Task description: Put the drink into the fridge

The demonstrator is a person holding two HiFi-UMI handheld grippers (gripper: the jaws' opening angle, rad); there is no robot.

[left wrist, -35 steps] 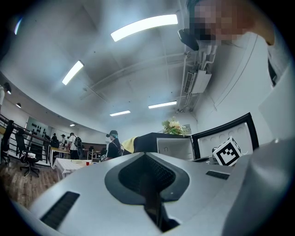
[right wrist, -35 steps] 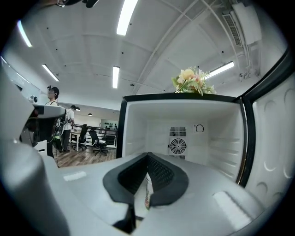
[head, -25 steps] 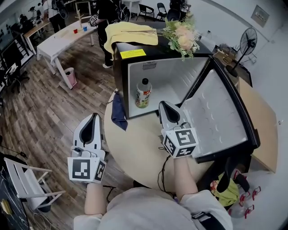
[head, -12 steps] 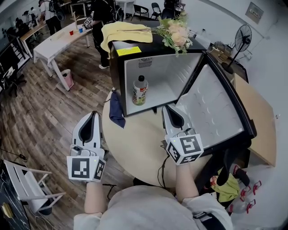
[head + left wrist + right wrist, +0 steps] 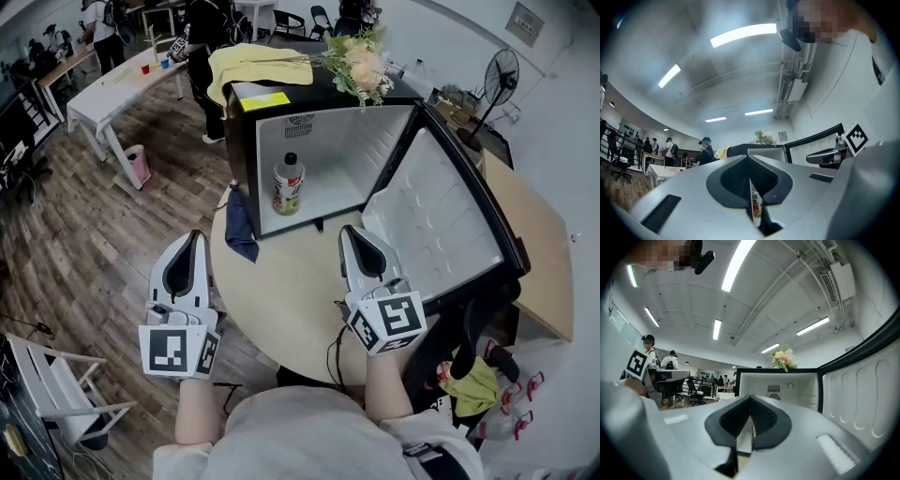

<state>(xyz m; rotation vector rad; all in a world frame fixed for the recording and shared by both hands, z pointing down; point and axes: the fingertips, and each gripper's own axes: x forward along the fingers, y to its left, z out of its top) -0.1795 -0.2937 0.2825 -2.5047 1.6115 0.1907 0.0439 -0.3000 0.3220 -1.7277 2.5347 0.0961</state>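
Observation:
The drink [image 5: 288,184], a bottle with a green and white label and a dark cap, stands upright on the floor of the open black mini fridge [image 5: 347,155], near its left wall. My left gripper [image 5: 196,237] hovers shut and empty off the round table's left edge. My right gripper [image 5: 350,230] is shut and empty over the table, just in front of the fridge opening. In the left gripper view a strip of the drink [image 5: 755,206] shows beyond my left gripper [image 5: 749,157]. The right gripper view looks past my right gripper [image 5: 750,398] into the white fridge interior [image 5: 780,390].
The fridge door [image 5: 441,234] swings wide open to the right. A blue cloth [image 5: 241,230] hangs at the round table's [image 5: 281,300] left rim. A yellow towel [image 5: 253,64] and flowers [image 5: 361,66] lie on the fridge. A white table [image 5: 112,89], people and a fan [image 5: 494,75] stand beyond.
My right gripper has drawn back a little from the fridge toward the person. The left gripper has stayed almost in place. The drink has not moved.

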